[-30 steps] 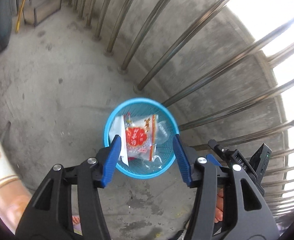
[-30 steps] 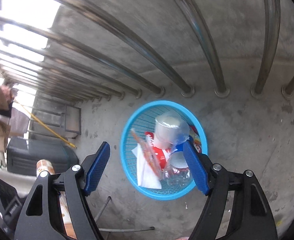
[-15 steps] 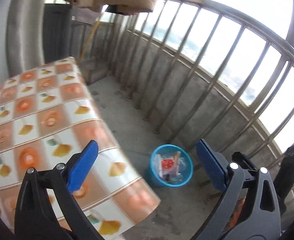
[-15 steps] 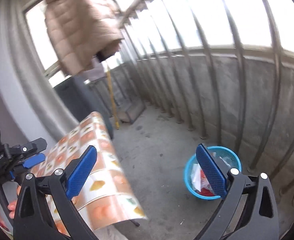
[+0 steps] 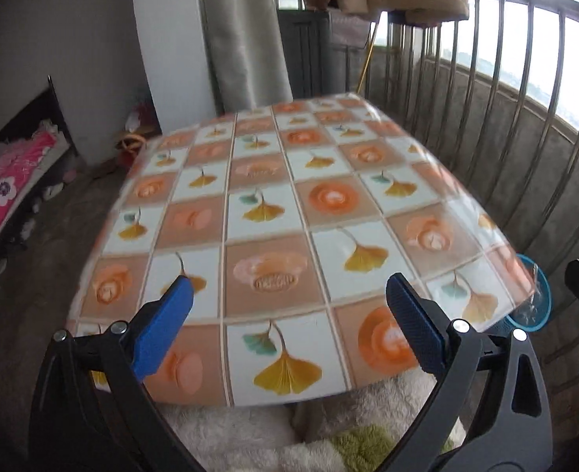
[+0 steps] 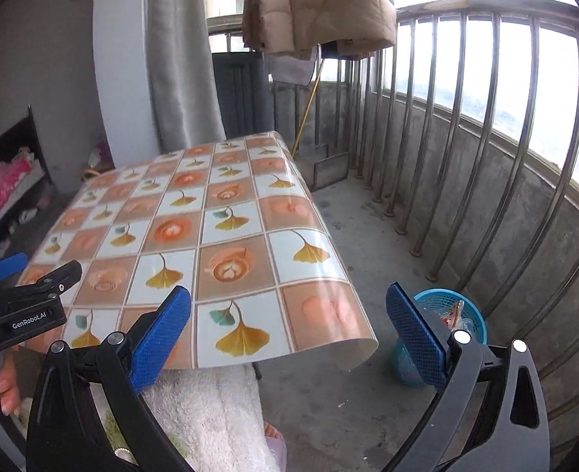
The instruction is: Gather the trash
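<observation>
The left claw (image 5: 287, 328) and right claw (image 6: 288, 328) both hang released and empty over the bare tabletop (image 5: 285, 212), covered in orange-and-white tiled oilcloth. The round blue plastic mesh basket (image 6: 472, 314) stands on the concrete floor by the railing, likely so wrappers drop straight in; its crumpled contents look like packaging, though blurred

I see rectangular table under glossy orange-and-white ginkgo-leaf oilcloth (image 6: 218, 236) | nothing lying on it | grey concrete floor (image 6: 352, 244) | round blue mesh plastic basket (image 6: 474, 314) at 4 o'clock from table
</observation>
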